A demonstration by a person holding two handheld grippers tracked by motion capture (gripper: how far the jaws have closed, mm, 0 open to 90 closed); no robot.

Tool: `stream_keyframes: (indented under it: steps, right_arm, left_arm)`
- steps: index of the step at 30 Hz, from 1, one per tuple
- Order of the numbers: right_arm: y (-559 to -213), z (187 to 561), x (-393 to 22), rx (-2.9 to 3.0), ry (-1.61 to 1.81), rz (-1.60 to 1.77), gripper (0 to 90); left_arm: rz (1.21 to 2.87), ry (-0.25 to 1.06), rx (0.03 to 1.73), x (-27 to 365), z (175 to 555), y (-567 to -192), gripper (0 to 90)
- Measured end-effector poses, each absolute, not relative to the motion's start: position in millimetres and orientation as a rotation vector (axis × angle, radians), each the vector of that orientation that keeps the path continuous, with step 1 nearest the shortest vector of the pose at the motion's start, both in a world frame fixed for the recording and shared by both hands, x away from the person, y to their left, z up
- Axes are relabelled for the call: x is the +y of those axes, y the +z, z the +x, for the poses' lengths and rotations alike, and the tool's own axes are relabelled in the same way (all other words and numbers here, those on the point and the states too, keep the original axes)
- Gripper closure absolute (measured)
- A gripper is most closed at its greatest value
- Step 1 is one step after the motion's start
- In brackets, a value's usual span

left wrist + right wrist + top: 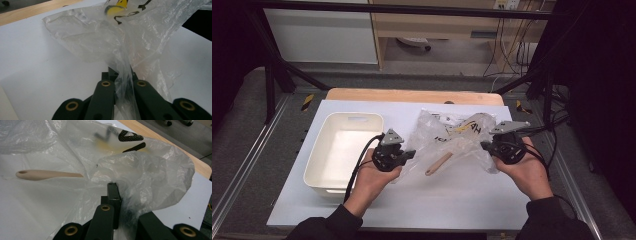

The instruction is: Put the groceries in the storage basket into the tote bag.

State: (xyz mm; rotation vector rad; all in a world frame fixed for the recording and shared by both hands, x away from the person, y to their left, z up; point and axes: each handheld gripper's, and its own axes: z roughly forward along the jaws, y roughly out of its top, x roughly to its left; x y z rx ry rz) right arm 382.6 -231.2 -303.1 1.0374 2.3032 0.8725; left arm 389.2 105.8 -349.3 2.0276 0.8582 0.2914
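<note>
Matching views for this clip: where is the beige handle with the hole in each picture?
High view: handle at centre, inside the clear plastic bag, between both grippers.
Left gripper view: cannot make it out through the bag.
Right gripper view: handle at left, under plastic.
Shared landmark: the bag's black-and-yellow print.

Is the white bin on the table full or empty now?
Empty. In the high view the white bin shows a bare floor; the plastic bag with the beige handle lies beside it.

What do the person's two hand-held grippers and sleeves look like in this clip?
Both are black. The left hand-held gripper and the right hand-held gripper each carry a grey three-cornered plate on top and trail black cables. Their jaw links show brass-coloured rivets in the gripper views. The sleeves are dark; the hands are ungloved.
</note>
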Motion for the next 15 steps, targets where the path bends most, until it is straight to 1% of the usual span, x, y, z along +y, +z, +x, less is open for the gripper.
stream_keyframes:
  steps: [6,15]
  right_arm:
    - [-296,389,-230,2.294,0.881,1.038,90.0]
    - [-282,409,-218,2.305,0.874,1.020,90.0]
  left_arm:
    - [2.009,0.276,0.861,113,400,-341,90.0]
    - [2.005,0.288,0.827,110,408,-322,90.0]
